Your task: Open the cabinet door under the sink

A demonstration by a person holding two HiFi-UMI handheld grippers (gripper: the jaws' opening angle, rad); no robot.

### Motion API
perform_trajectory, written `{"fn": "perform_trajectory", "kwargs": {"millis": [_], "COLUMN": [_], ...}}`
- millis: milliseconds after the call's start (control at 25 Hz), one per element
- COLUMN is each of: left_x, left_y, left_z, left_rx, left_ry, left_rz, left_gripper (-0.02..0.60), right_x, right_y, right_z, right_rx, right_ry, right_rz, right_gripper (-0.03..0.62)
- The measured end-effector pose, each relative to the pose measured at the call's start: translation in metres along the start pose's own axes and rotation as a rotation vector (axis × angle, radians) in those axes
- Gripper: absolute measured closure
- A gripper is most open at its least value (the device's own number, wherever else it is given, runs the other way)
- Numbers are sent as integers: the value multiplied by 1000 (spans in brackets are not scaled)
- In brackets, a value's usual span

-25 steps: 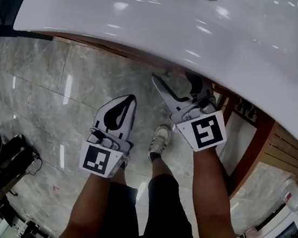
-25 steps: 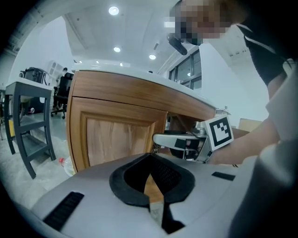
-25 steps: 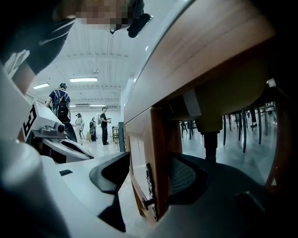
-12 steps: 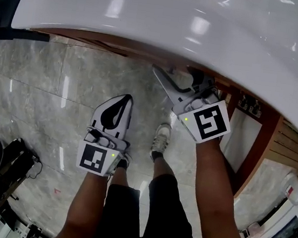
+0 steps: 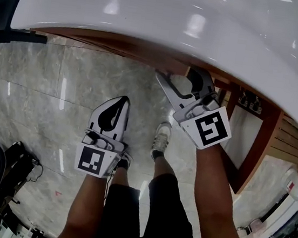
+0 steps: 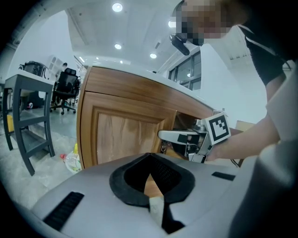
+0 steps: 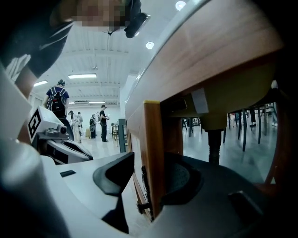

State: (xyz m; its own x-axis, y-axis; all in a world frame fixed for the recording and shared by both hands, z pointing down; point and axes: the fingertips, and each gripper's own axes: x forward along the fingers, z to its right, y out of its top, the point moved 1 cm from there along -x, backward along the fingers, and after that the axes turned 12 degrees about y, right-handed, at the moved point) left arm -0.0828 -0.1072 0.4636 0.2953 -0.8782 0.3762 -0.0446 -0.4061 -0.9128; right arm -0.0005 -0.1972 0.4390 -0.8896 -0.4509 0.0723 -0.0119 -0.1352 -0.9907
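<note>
**A:** Where is the door?

**B:** Under the sink, open just a crack. Its wooden edge stands between the jaws of the right claw.

**A:** Does the claw hold it?

**B:** Not yet. The jaws are closing, but there is a gap on one side. I think it takes the edge so it can pull the door out.

**A:** And the left claw?

**B:** Closed, with nothing in it. It hangs low, beside the right claw and apart from the door, likely to keep out of the way.
</note>
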Motion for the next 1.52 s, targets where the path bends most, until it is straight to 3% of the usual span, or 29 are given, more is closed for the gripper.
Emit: {"fn": "perform_trajectory", "kwargs": {"millis": [440, 680, 1520], "left_x": [-17, -30, -81], "left_y": [-5, -5, -15], "left_z": [-13, -21, -69], "left_rx": [-10, -16, -1], "left_ry": [-2, -12, -9], "left_rz": [-7, -5, -20], "left_gripper": [566, 566, 566], "right_x": [-3, -8, -9], "right_y": [-2, -13, -18], "right_z": [-18, -30, -80], "right_rx": [39, 23, 42], "right_ry": [-48, -71, -198], "right_rz": [4, -57, -58], "right_gripper": [408, 413, 421]}}
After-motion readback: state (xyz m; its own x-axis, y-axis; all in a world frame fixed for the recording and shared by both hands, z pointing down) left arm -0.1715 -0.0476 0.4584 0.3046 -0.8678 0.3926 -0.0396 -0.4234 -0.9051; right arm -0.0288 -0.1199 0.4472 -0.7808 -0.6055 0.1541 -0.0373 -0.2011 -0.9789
